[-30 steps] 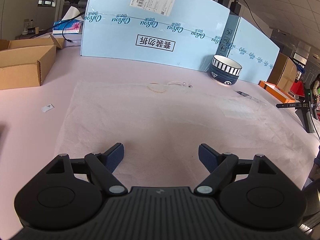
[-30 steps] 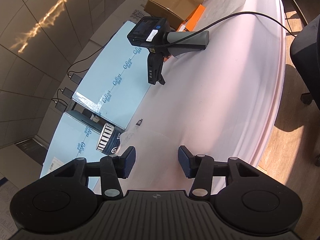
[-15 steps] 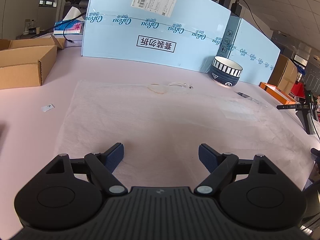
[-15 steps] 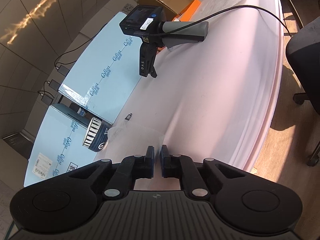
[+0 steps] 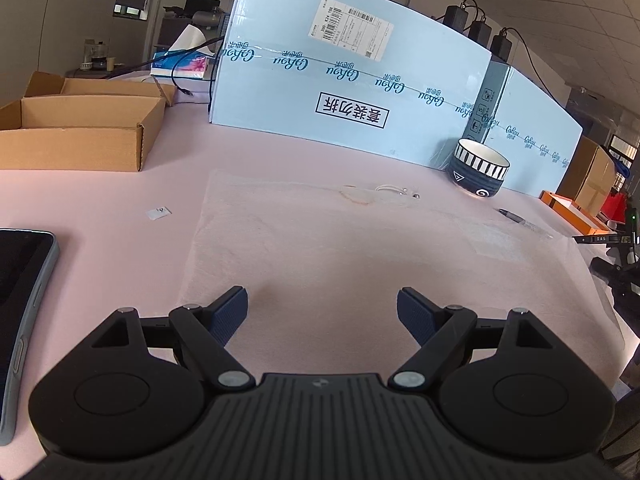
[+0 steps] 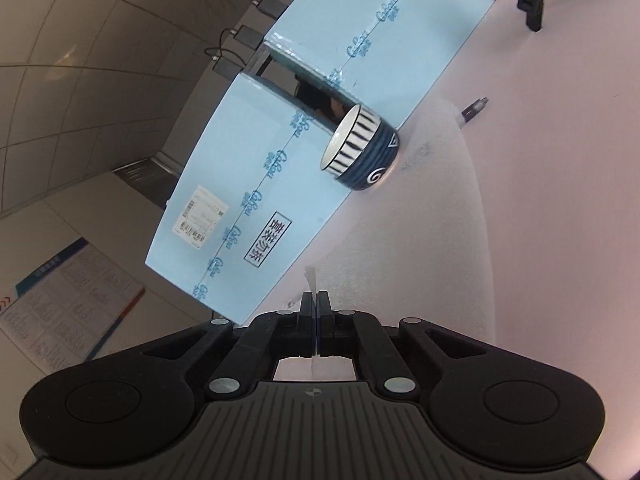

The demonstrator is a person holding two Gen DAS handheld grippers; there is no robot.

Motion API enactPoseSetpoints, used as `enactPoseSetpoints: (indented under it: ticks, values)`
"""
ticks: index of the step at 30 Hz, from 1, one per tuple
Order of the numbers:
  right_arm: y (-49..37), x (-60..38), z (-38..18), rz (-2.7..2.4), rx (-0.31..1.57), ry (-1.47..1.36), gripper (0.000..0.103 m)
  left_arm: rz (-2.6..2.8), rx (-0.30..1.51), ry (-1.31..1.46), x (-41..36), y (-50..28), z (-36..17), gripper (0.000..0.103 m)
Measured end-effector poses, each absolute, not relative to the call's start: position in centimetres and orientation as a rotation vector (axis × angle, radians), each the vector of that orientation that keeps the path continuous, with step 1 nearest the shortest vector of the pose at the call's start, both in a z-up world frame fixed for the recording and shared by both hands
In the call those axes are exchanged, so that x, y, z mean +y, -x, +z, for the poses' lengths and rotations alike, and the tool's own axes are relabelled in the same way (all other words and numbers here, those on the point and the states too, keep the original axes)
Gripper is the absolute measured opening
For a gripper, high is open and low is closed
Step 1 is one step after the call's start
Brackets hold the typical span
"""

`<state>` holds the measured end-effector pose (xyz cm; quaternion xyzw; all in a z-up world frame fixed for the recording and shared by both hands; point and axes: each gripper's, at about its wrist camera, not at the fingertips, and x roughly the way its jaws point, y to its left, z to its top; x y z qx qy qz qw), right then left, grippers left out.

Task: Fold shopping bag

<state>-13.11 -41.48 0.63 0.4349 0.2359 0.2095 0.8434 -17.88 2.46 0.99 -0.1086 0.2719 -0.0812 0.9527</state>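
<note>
Two grippers: one wide, one closed
Bag [image 5: 360, 248]: flat on the table [image 5: 100, 208], just before the bowl [image 5: 478, 168]
Left gripper [image 5: 322, 308]: fingers spread, empty, over the bag
Right gripper [image 6: 316, 300]: pinching the bag's [image 6: 432, 240] edge

One shopping bag [image 5: 360, 248], one bowl [image 5: 479, 168], two blue boxes [image 5: 340, 92], one phone [image 5: 20, 304]

We see our matte black ribbed left gripper [image 5: 321, 307] and right gripper [image 6: 316, 310], silver pivot screws, navy textured pads [image 5: 230, 314].
</note>
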Motion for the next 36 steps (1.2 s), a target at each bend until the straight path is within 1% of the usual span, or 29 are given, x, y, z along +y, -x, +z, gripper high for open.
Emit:
enactPoseSetpoints:
  ticks: [6,13,17,21,23,32,36]
  values:
    - [9.2,-32.1,1.8,0.716,0.612,-0.832,0.001,-0.153,0.541,0.222,3.4,20.1,1.2,0.081]
    - [8.6,-22.6,3.6,0.962,0.705,-0.7,0.001,-0.206,0.506,0.242,4.3,22.2,1.6,0.081]
    - [9.1,-19.1,3.8,1.038,0.77,-0.632,0.002,-0.247,0.5,0.261,4.9,22.5,1.2,0.08]
    - [9.9,-16.9,3.6,1.081,0.833,-0.584,0.002,-0.289,0.511,0.281,5.6,22.6,0.4,0.08]
    - [10.3,-16.4,3.5,1.097,0.857,-0.568,0.003,-0.302,0.516,0.287,5.9,22.6,0.1,0.08]
    - [12.2,-14.5,3.1,1.179,0.968,-0.523,0.003,-0.322,0.506,0.302,7.2,23.6,-0.3,0.08]
    - [12.4,-14.1,3.5,1.184,0.956,-0.502,0.003,-0.338,0.497,0.305,7.4,23.8,-0.3,0.08]
